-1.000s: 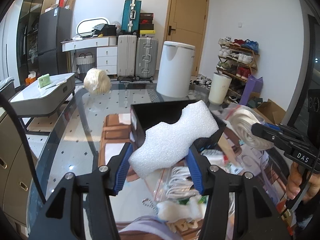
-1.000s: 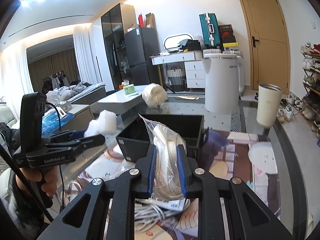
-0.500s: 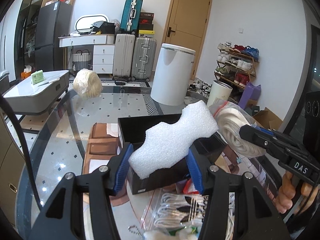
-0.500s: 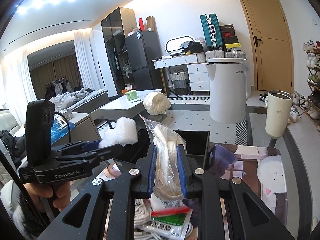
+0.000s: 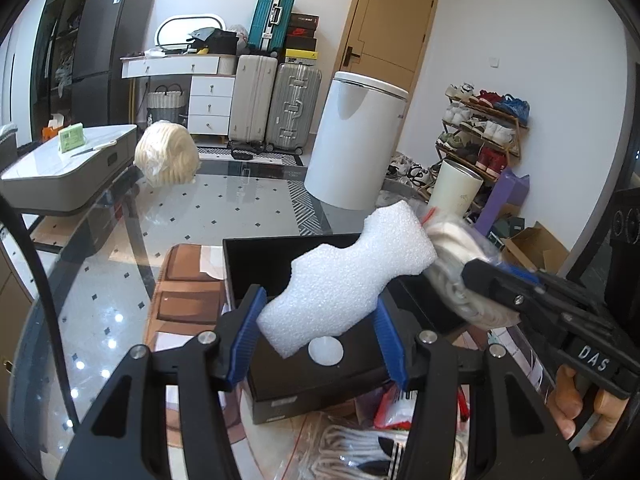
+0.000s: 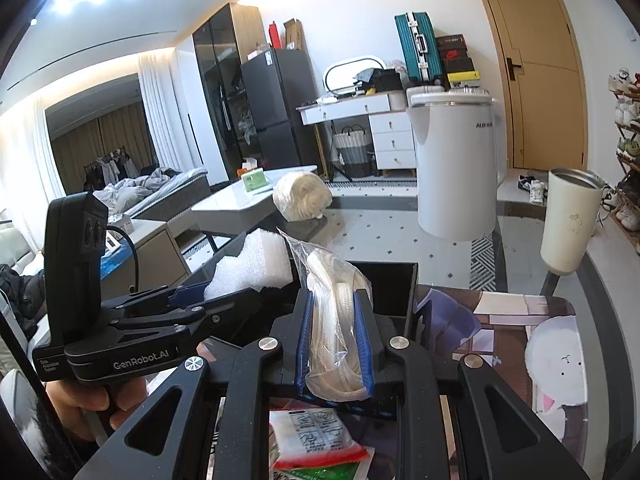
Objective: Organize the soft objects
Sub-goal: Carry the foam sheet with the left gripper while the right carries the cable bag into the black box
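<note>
Over the black box (image 5: 280,264) on the glass table (image 5: 120,240), both grippers hold loads. Far L: cream yarn ball (image 5: 166,152) at table's back edge, same spot as 1 s ago. L gripper (image 5: 318,330): blue pads clamped on wavy white foam block (image 5: 348,280); grip unchanged. Foam sat in front of box before; now hangs above box interior, w/ round white sticker (image 5: 325,351) on box's near wall showing under it. Box looms larger, nearer than 1 s ago. R gripper (image 6: 335,344): pinched tight on clear bag of white cord (image 6: 334,320), same hold. Bag was well R of foam earlier; now touching or just beside foam's R end, can't tell which. Below R gripper: red-edged packet (image 6: 312,436), not in view 1 s ago. R edge: person's hand (image 5: 580,408) on R gripper handle.
</note>
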The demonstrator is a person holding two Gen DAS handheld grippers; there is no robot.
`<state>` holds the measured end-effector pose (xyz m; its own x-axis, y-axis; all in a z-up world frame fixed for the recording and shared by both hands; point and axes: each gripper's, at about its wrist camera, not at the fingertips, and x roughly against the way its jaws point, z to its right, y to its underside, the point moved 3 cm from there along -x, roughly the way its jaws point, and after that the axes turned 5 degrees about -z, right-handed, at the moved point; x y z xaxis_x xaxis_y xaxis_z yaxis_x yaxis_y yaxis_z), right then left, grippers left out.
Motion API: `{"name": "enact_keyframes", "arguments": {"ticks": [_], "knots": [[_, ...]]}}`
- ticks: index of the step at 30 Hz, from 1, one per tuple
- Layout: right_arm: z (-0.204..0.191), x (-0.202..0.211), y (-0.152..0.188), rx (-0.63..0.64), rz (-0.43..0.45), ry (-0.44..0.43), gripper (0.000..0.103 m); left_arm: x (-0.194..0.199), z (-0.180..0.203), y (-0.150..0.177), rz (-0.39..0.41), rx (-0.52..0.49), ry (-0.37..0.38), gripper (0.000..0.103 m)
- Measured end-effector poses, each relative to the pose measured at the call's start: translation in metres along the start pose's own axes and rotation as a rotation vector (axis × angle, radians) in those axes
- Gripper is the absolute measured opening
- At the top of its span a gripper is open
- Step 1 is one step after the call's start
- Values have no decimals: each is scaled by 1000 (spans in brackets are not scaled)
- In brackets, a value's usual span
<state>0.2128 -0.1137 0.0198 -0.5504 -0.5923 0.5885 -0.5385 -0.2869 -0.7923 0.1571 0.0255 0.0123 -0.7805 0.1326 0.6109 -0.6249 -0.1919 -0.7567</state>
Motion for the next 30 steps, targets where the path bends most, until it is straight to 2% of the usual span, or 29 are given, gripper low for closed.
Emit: {"name": "enact_keyframes", "arguments": {"ticks": [5,13,24,30], "knots": [[4,-15,-1,-5,-24,1,20,-13,-4,0,-6,32,17,53],[8,-33,-3,13,-60,21,20,-23,-1,-3,-18,20,20,53],[11,-46,-2,34,-115,54,20,-30,6,-4,-34,-52,-48,53],[7,-53,-6,70,-137,68,20,-34,15,-3,-57,-97,-28,53]]}}
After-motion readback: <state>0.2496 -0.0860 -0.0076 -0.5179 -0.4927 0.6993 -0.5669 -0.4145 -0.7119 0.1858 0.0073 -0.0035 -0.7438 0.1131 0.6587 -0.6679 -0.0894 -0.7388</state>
